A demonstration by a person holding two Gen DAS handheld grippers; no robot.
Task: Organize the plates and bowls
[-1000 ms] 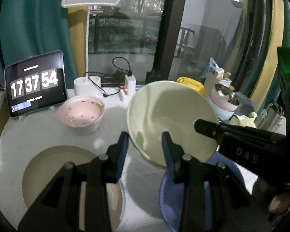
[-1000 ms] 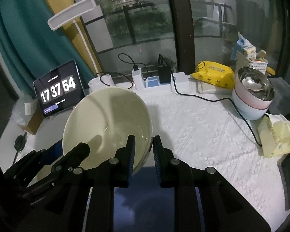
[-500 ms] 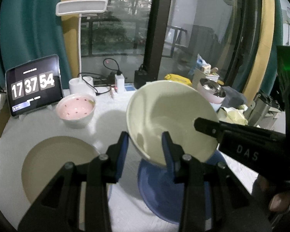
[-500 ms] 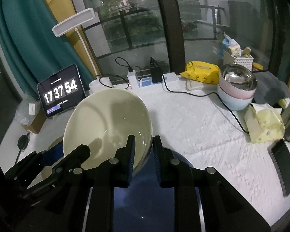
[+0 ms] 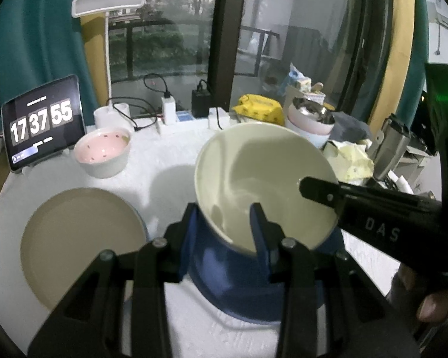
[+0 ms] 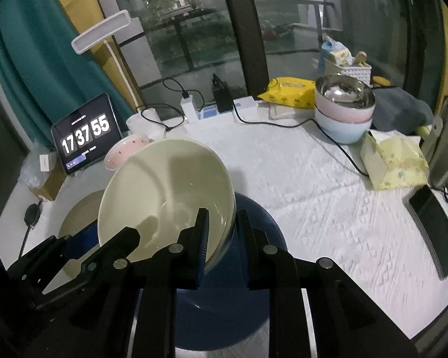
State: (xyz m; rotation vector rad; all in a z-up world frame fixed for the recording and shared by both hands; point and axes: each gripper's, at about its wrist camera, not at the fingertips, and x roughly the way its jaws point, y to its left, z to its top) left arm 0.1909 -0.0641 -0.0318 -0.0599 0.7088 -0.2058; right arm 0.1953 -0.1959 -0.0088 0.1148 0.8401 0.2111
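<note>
White quilted cloth covers the table (image 6: 313,179), which spreads out ahead of both grippers.

Next in size is the blue plate (image 5: 224,271), lying flat on the cloth right under the fingertips of both tools; in the right wrist view it shows as a dark disc (image 6: 254,217) below and beyond the jaws. Beside it, off to the left of the left gripper, lies a beige plate (image 5: 80,247), flat and apart from the blue one by a narrow strip of cloth.

Held above the blue plate is the cream bowl (image 5: 262,179), tilted so its hollow faces the cameras. The left gripper (image 5: 224,223) is closed partway on its near rim, one finger outside the wall and one inside. The right gripper (image 6: 221,232) pinches the opposite rim the same way, its jaws narrower, wall between the pads. Whether the bowl's foot touches the blue plate cannot be told.

Farther ahead and left of the left gripper a pink speckled bowl (image 5: 103,152) stands upright on the cloth, just in front of a tablet clock (image 5: 41,122). Ahead and right of the right gripper stands a stack of bowls (image 6: 343,107), a steel one nested on top. A dark phone (image 6: 433,226) lies to that gripper's far right.
</note>
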